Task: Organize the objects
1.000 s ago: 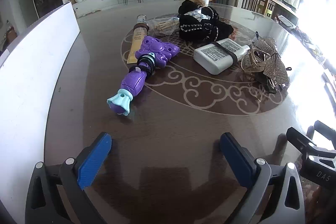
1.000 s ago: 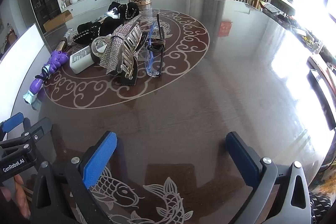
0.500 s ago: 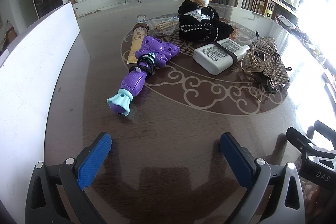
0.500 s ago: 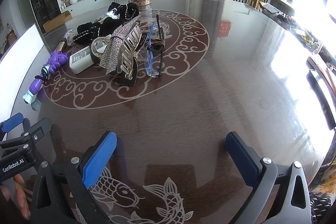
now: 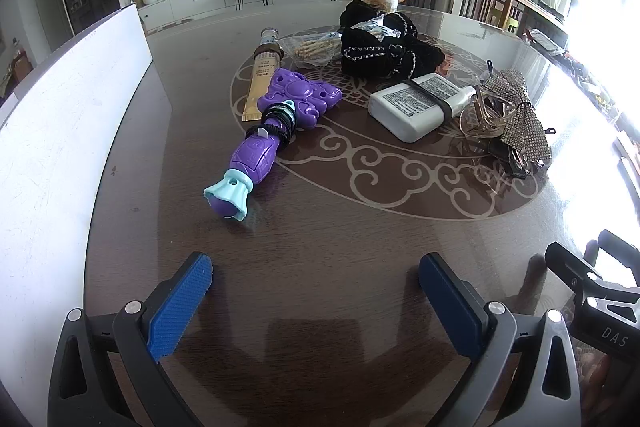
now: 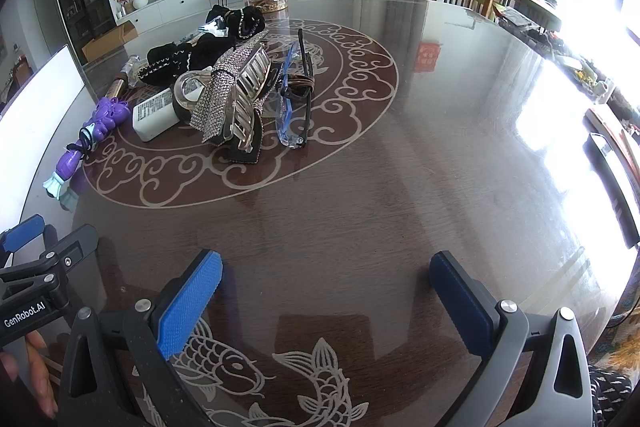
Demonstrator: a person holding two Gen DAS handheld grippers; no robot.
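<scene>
Left gripper (image 5: 316,291) and right gripper (image 6: 326,285) gape wide, holding nothing

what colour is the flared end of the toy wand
Light teal; the flared end caps the purple toy wand, clearest in the left wrist view.

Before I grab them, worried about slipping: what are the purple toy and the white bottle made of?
The purple toy looks like moulded hard plastic, glossy, with highlights on its curves. The white bottle seems matte plastic with a printed label; a dark band wraps it.
</scene>
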